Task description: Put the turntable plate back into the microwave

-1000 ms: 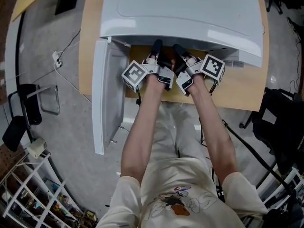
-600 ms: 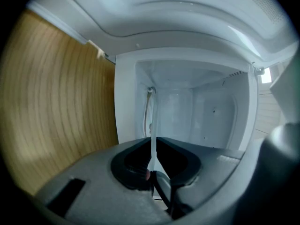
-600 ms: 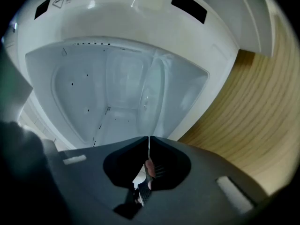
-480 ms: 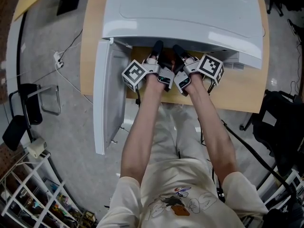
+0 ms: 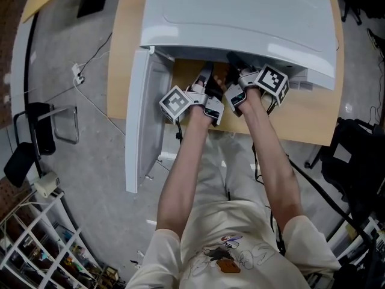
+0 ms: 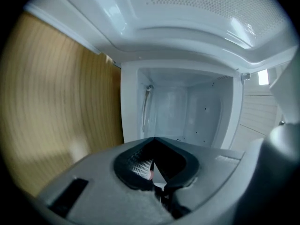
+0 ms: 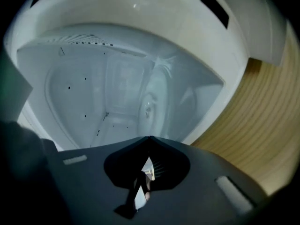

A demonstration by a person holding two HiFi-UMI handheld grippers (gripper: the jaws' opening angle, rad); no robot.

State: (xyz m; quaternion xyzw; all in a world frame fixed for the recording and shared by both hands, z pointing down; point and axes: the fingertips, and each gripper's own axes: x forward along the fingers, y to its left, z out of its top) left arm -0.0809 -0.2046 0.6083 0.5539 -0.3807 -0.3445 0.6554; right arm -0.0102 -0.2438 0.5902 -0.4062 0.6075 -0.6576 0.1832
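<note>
The white microwave (image 5: pixel 240 17) stands on a wooden table with its door (image 5: pixel 147 119) swung open to the left. The clear glass turntable plate (image 7: pixel 151 102) lies inside on the cavity floor. In the left gripper view it shows only as a thin edge (image 6: pixel 146 108). My left gripper (image 5: pixel 207 72) is at the mouth of the cavity, its jaws closing to touching tips with nothing between them. My right gripper (image 5: pixel 233 61) reaches in beside it under the top edge. Its jaws are closing too, tips together and empty. Both grippers are rolled onto their sides.
The wooden table (image 5: pixel 313 116) shows as a strip in front of the oven and to its right. The open door blocks the left side. A black chair (image 5: pixel 36 131) and cables (image 5: pixel 90 59) are on the floor at the left.
My left gripper has shifted a little at the opening and now angles more to the right. The right gripper has hardly moved. The plate stays inside the cavity.
</note>
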